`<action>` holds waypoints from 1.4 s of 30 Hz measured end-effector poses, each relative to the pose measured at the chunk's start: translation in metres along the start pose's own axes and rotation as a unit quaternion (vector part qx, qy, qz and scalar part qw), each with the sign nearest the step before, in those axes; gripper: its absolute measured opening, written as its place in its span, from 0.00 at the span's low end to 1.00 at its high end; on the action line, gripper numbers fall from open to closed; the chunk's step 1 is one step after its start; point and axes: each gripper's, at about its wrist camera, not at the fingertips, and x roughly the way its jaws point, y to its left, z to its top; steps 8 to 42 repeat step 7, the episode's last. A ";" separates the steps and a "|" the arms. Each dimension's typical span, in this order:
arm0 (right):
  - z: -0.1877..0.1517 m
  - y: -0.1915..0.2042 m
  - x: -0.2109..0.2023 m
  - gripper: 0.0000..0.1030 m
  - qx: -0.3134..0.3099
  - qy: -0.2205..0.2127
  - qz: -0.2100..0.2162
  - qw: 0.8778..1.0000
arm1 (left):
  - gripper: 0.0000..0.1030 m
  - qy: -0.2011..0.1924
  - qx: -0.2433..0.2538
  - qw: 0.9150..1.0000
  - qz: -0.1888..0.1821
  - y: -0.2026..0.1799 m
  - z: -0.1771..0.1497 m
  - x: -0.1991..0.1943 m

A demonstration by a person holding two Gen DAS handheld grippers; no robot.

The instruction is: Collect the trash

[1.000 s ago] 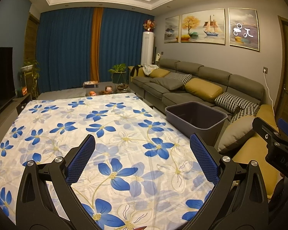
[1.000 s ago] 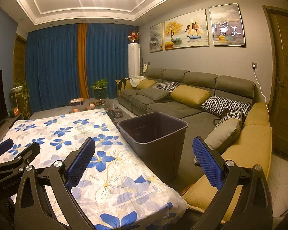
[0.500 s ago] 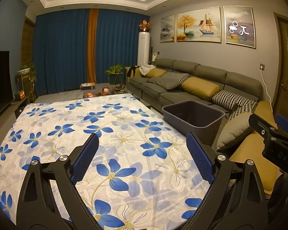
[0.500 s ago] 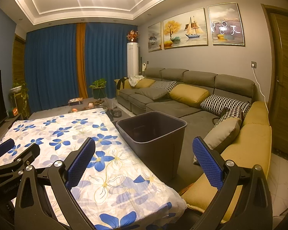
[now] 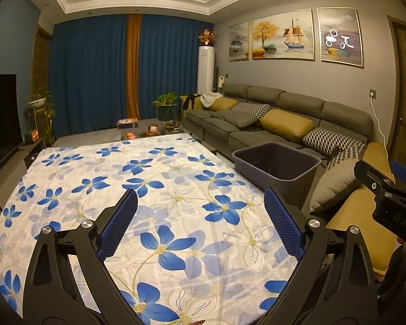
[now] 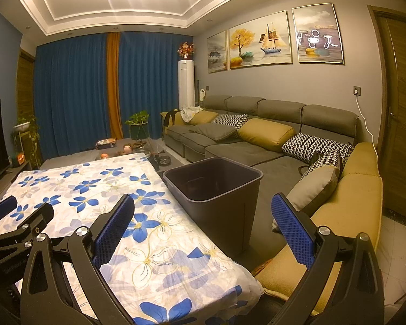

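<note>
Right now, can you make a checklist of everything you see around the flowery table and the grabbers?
Surface: flowered cloth covers the table; no trash seen on it.
Job's things: dark bin beside the table, open top.
Clutter: small items on the low table beyond.
Grippers: left gripper open, empty; right gripper open, empty.
Cables: white cord hangs from the wall socket.
Surroundings: sofa with cushions, blue curtains, paintings.

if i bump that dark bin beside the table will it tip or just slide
The bin looks empty and thin-walled, so probably light. It is taller than wide and narrows downward, so a push near the rim may tip it; a low push would likely slide it.
</note>
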 end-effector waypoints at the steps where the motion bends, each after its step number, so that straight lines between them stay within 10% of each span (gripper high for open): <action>1: 0.000 0.000 0.000 0.95 0.000 0.000 -0.001 1.000 | 0.92 0.001 -0.001 1.000 0.000 0.001 0.000 0.000; 42: 0.000 -0.001 0.000 0.95 0.002 -0.002 -0.003 1.000 | 0.92 0.005 -0.009 1.000 0.001 0.006 0.000 0.001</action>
